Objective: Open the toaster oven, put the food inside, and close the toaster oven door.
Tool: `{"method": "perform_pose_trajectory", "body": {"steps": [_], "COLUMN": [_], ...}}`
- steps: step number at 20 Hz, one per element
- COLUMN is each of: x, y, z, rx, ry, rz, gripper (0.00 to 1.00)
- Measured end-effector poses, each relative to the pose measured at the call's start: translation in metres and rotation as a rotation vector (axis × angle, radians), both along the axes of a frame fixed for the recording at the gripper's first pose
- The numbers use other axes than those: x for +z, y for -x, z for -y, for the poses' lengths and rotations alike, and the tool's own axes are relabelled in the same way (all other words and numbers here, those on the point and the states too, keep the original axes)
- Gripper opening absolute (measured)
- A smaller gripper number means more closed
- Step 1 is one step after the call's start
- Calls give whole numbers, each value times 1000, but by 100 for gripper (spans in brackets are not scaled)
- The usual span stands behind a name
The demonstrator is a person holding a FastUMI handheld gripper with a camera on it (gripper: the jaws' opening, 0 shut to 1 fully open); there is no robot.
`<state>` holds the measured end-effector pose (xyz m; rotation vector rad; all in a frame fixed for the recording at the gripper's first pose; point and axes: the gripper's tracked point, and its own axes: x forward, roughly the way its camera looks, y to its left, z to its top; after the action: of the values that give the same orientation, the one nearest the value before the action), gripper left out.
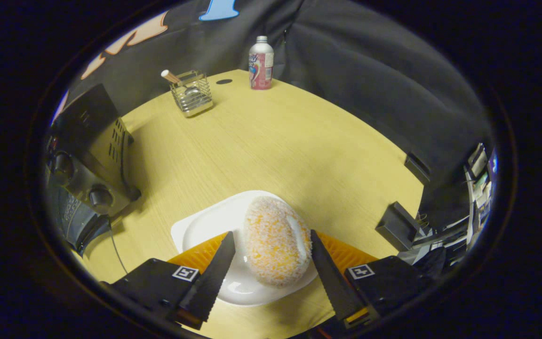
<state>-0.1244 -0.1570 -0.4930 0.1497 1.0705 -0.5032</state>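
A sugar-coated pastry (275, 247) with a white cream stripe stands on a white plate (214, 221) on the wooden table. My gripper (272, 233) is open, with one finger on each side of the pastry. The right finger (330, 273) lies against the pastry's side, and a thin strip of plate shows between the left finger (214, 278) and the pastry. The black toaster oven (87, 165) stands to the left of the plate, its knobs (100, 197) facing me. I cannot tell how its door stands.
A wire basket (192, 94) holding a wooden-handled utensil and a metal bottle (261, 63) stand at the far side of the table (271, 141). A black block (395, 223) sits at the table's right edge. The oven's cord (118, 254) trails left of the plate.
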Motion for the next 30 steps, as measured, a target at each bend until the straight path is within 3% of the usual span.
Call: {"method": "perform_pose_trajectory", "body": {"steps": [9,11,20,30], "x": [10,19,77,109], "y": [-12,-19,-47,-39], "z": [4,2,-52,-166], "rx": [-133,-125,-25,24], "ry": [-68,-71,-97,-303], "rz": [96,125,257,363], "gripper": [79,74,74,74]}}
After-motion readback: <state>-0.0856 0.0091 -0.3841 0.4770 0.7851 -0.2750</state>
